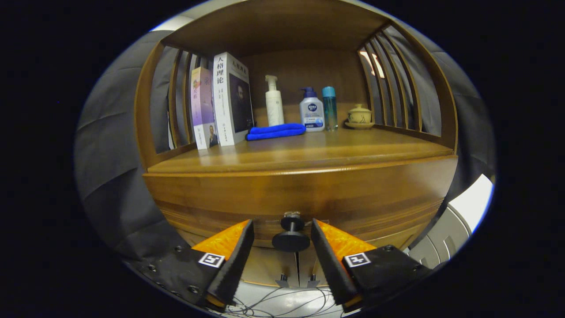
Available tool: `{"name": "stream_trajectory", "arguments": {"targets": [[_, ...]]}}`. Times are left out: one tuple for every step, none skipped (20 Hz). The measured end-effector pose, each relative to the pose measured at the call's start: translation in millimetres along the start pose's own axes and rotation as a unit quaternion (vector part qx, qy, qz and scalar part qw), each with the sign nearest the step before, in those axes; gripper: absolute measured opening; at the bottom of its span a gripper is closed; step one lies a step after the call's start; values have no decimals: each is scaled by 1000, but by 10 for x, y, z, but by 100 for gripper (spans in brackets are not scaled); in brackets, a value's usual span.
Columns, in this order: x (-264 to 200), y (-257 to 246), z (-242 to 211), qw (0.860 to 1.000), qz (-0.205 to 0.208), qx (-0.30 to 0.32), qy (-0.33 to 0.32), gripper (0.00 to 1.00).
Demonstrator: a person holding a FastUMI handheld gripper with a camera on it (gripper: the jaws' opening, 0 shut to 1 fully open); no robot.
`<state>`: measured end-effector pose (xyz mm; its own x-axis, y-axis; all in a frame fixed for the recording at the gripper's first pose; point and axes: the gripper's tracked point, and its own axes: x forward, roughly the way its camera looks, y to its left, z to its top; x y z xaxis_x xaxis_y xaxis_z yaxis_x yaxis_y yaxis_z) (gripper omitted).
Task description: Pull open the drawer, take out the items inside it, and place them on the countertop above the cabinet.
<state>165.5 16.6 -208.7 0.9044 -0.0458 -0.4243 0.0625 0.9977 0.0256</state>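
A wooden cabinet stands in front of me, with its drawer front (300, 198) closed below the countertop (309, 154). The drawer's black round knob (291, 239) sits between my gripper's (282, 234) two orange-and-black fingers. The fingers stand apart on either side of the knob with a small gap to each. The gripper is open and holds nothing. The drawer's inside is hidden.
On the countertop stand two upright books (220, 104) at the left, a folded blue cloth (276, 131), a white pump bottle (274, 101), a white-and-blue pump bottle (311, 110), a teal bottle (329, 107) and a small lidded pot on a saucer (359, 116). Slatted wooden sides flank the shelf.
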Motion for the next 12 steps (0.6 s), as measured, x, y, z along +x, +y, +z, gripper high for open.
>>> {"name": "stream_trajectory", "arguments": {"targets": [[13,-16,-21,1000,-3,-1,2,73],[-8,-7,-35,1000,-1,0,3,68],[11,-17,-23,1000,-3,-1,0,62],[58,-83,-16,1000,-14,-6,-3,56],[6,-94,-11,1000,-13,-4,-3,50],[26,-84,-6,1000,-16,-15,-5,44],[18,-88,-25,999,-22,-26,-3,38],[-36,-97,-23,999,-28,-36,-2,35],[-18,-90,-47,999,-30,-43,3,33],[-60,-92,-52,999,-29,-44,3,30],[-94,-86,-74,999,-26,-40,3,27],[-143,-83,-81,999,-23,-35,3,27]]}}
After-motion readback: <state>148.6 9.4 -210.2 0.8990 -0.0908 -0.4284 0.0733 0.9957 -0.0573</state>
